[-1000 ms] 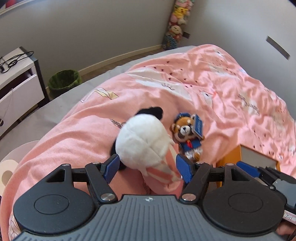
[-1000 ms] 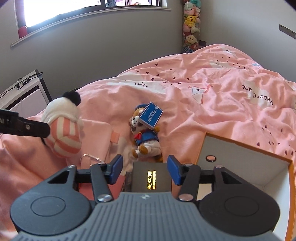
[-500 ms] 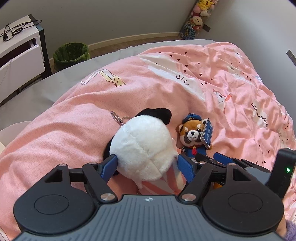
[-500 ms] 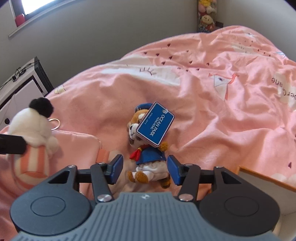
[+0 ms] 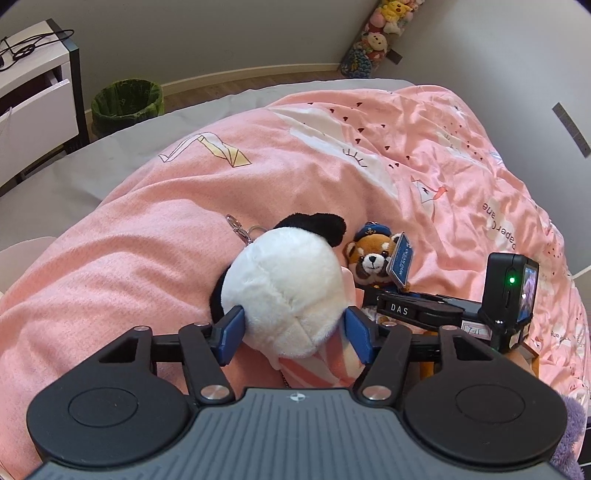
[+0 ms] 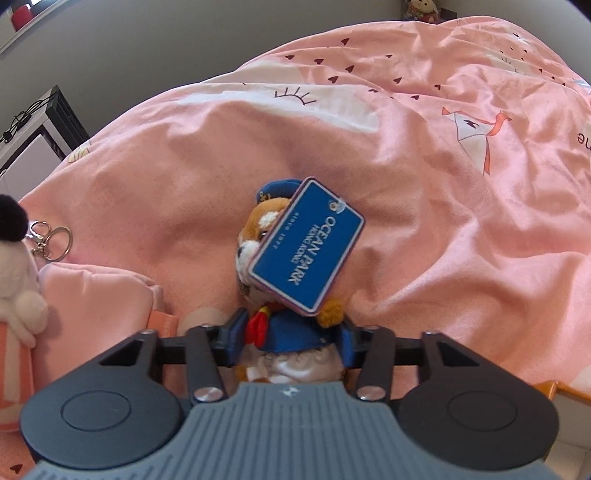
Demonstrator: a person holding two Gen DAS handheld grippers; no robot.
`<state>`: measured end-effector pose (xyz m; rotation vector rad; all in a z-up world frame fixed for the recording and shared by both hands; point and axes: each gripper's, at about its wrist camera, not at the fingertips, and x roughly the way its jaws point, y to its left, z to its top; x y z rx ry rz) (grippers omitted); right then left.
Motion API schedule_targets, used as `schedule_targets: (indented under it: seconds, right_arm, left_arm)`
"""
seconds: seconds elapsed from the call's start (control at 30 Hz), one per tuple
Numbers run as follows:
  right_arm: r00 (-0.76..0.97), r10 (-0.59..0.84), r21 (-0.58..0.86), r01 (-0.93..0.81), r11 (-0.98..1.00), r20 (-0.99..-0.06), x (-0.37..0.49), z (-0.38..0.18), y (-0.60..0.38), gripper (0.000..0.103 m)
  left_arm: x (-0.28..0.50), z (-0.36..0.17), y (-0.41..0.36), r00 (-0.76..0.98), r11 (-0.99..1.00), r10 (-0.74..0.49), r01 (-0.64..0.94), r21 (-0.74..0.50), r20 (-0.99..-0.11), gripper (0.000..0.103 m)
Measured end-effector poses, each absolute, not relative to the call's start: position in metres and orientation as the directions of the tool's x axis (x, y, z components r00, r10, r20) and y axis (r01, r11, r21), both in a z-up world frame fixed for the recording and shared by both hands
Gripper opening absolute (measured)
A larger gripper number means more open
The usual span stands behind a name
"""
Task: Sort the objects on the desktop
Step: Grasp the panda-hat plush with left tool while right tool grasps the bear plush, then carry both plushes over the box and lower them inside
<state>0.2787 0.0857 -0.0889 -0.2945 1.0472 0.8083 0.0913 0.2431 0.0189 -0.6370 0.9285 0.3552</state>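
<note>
A white panda plush with black ears and a pink striped body lies on the pink duvet. My left gripper is closing, and both blue pads press its head. Its keyring trails behind. Just right of it lies a red panda plush in a blue sailor suit, with a blue tag over its face. My right gripper is closing around the suit, pads against both sides. The right gripper's arm also shows in the left wrist view.
A pink pouch lies under the panda plush. The corner of an orange box sits at the lower right. Beyond the bed stand a green bin, a white cabinet and a hanging column of soft toys.
My right gripper swung from over the orange box down onto the red panda plush and narrowed on its body. The left gripper sank slightly and its pads drew in against the panda plush's head.
</note>
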Motion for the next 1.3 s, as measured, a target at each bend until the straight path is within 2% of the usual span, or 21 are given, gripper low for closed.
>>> schedule_targets:
  seconds: [0.1, 0.27, 0.3, 0.33, 0.43, 0.5, 0.57, 0.6, 0.67, 0.73, 0.77, 0.9, 0.93, 1.13, 1.3]
  right_arm:
    - [0.25, 0.482, 0.183, -0.706, 0.684, -0.84, 0.275, -0.081, 0.079, 0.037]
    - [0.269, 0.55, 0.228, -0.704, 0.673, -0.791, 0.258, -0.052, 0.067, 0.036]
    - [0.274, 0.563, 0.236, -0.703, 0.67, -0.78, 0.254, -0.045, 0.064, 0.035]
    - [0.283, 0.576, 0.24, -0.705, 0.667, -0.767, 0.25, -0.037, 0.061, 0.035]
    - [0.313, 0.599, 0.242, -0.705, 0.667, -0.737, 0.237, -0.018, 0.05, 0.035]
    - [0.328, 0.607, 0.232, -0.713, 0.662, -0.724, 0.228, -0.009, 0.042, 0.035]
    - [0.343, 0.607, 0.215, -0.72, 0.66, -0.716, 0.22, -0.003, 0.035, 0.035]
    - [0.346, 0.607, 0.211, -0.721, 0.66, -0.715, 0.217, -0.002, 0.032, 0.035]
    - [0.347, 0.609, 0.211, -0.722, 0.658, -0.713, 0.212, 0.0, 0.023, 0.035]
    - [0.345, 0.608, 0.211, -0.723, 0.658, -0.715, 0.206, 0.0, 0.017, 0.035]
    - [0.345, 0.606, 0.208, -0.723, 0.658, -0.717, 0.203, -0.001, 0.014, 0.035]
    - [0.366, 0.615, 0.228, -0.701, 0.676, -0.699, 0.197, 0.002, -0.006, 0.035]
    - [0.376, 0.624, 0.24, -0.692, 0.681, -0.686, 0.196, 0.006, -0.015, 0.035]
    - [0.481, 0.628, 0.272, -0.617, 0.738, -0.612, 0.193, 0.034, -0.073, 0.036]
    - [0.538, 0.583, 0.29, -0.534, 0.795, -0.608, 0.188, 0.032, -0.118, 0.036]
  left_arm:
    - [0.087, 0.023, 0.24, 0.581, 0.779, 0.014, -0.517, -0.355, -0.813, 0.061]
    - [0.079, 0.039, 0.227, 0.624, 0.825, 0.04, -0.462, -0.327, -0.781, 0.041]
    - [0.078, 0.042, 0.224, 0.635, 0.837, 0.045, -0.445, -0.319, -0.771, 0.029]
    - [0.076, 0.045, 0.221, 0.649, 0.847, 0.042, -0.426, -0.317, -0.76, 0.0]
    - [0.076, 0.051, 0.214, 0.664, 0.862, 0.028, -0.395, -0.318, -0.747, 0.0]
    - [0.079, 0.047, 0.21, 0.631, 0.863, 0.048, -0.417, -0.286, -0.774, 0.0]
    - [0.077, 0.044, 0.21, 0.637, 0.843, 0.028, -0.429, -0.324, -0.77, 0.0]
    - [0.075, 0.044, 0.212, 0.638, 0.829, 0.028, -0.445, -0.338, -0.77, 0.002]
    - [0.075, 0.044, 0.212, 0.632, 0.814, 0.043, -0.471, -0.339, -0.773, 0.021]
    - [0.078, 0.044, 0.209, 0.611, 0.811, 0.073, -0.496, -0.31, -0.788, 0.059]
    - [0.079, 0.044, 0.207, 0.605, 0.811, 0.088, -0.505, -0.296, -0.791, 0.063]
    - [0.088, 0.037, 0.203, 0.571, 0.793, 0.093, -0.538, -0.286, -0.816, 0.066]
    - [0.091, 0.035, 0.203, 0.564, 0.789, 0.102, -0.547, -0.279, -0.819, 0.069]
    - [0.1, 0.023, 0.204, 0.518, 0.768, 0.171, -0.603, -0.215, -0.838, 0.072]
    - [0.099, 0.016, 0.208, 0.525, 0.758, 0.176, -0.612, -0.226, -0.833, 0.075]
